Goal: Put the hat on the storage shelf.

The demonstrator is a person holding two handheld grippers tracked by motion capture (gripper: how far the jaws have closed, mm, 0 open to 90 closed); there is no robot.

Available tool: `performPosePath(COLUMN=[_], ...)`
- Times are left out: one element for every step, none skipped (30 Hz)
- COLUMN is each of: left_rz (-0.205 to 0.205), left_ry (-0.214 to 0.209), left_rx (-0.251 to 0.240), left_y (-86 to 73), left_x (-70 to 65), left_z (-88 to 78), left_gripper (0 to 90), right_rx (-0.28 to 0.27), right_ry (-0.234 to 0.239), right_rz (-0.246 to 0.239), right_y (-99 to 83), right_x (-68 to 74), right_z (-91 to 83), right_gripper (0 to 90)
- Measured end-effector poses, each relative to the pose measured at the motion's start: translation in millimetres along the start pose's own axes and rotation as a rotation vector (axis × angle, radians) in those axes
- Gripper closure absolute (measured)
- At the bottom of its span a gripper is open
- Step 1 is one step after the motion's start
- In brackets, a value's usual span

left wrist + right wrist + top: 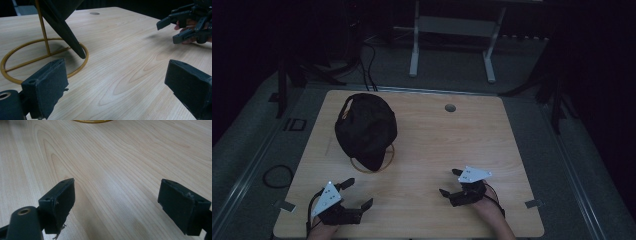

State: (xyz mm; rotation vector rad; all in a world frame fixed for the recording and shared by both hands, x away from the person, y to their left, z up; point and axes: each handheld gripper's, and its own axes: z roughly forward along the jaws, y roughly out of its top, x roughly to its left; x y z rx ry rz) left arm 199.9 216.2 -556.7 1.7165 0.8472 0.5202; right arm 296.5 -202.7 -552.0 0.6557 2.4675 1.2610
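Closest to the person's edge of the pale wooden table (427, 150), the left gripper (357, 194) rests low over the near left corner, its two black jaws spread wide with nothing between them; a grey three-cornered plate sits on its top and a hand comes in beneath it from the bottom edge. Across the same near strip, towards the right, the right gripper (451, 182) is held by the other hand, its jaws likewise parted wide and gripping nothing, bare wood showing between them in the right gripper view. The two tools sit well apart, both pointing roughly inward and away from the person. Farther in, on the left half of the table, a black cap (365, 129) hangs on a thin yellow wire stand (45, 53) whose round ring base lies flat on the wood; in the left gripper view the cap's dark peak points down inside that ring. Beyond, near the far edge, a small round grey hole (450, 107) sits in the tabletop. Behind the table the room is dim, with white desk legs (414, 50) and dark cables on the floor.
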Motion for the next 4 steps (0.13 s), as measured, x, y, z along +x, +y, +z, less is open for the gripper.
performPosePath(left_rz=[-0.004, -0.004, -0.005, -0.005], left_ry=[0.001, 0.001, 0.0, 0.0], left_rx=[-0.001, -0.001, -0.001, -0.001], left_y=[0.0, 0.0, -0.2, -0.2], left_x=[0.1, 0.1, 0.3, 0.3], left_z=[-0.1, -0.1, -0.1, -0.1], left_gripper=[4.8, 4.8, 4.8, 4.8], right_rx=[0.0, 0.0, 0.004, 0.004], right_ry=[0.0, 0.0, -0.003, -0.002], right_rz=[-0.002, -0.002, -0.006, -0.007], right_y=[0.0, 0.0, -0.5, -0.7], right_x=[0.1, 0.1, 0.2, 0.3], right_z=[0.3, 0.3, 0.6, 0.5], right_gripper=[14.3, 14.3, 14.3, 14.3])
